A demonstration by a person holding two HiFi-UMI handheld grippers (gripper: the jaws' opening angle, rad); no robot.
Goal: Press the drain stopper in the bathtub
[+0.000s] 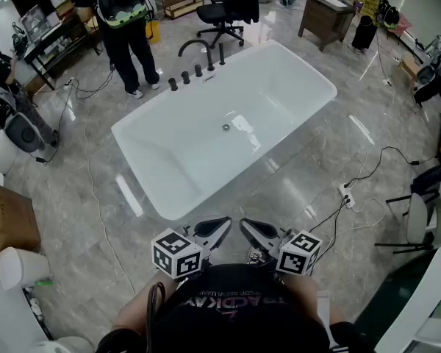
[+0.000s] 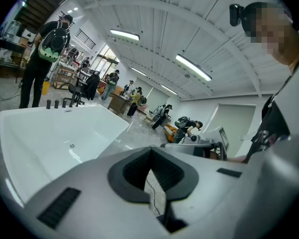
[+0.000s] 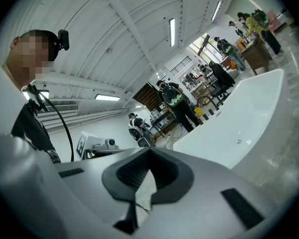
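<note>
A white rectangular bathtub (image 1: 178, 168) stands on the grey floor, lying diagonally in the head view. Its small round metal drain stopper (image 1: 226, 127) sits in the middle of the tub floor. Both grippers are held close to my body, well short of the tub's near rim. My left gripper (image 1: 222, 225) and right gripper (image 1: 248, 226) point inward at each other, jaws shut with nothing between them. In the left gripper view the tub (image 2: 40, 128) and stopper (image 2: 72, 146) lie left of the gripper (image 2: 150, 151). In the right gripper view the tub (image 3: 229, 128) and stopper (image 3: 238, 142) lie right of the gripper (image 3: 149, 151).
Black taps and a spout (image 1: 198, 63) line the tub's far rim. A person with a green backpack (image 1: 125, 20) stands beyond it, near an office chair (image 1: 220, 13). A power strip with cables (image 1: 345, 193) lies right of the tub. A cardboard box (image 1: 7, 219) sits left.
</note>
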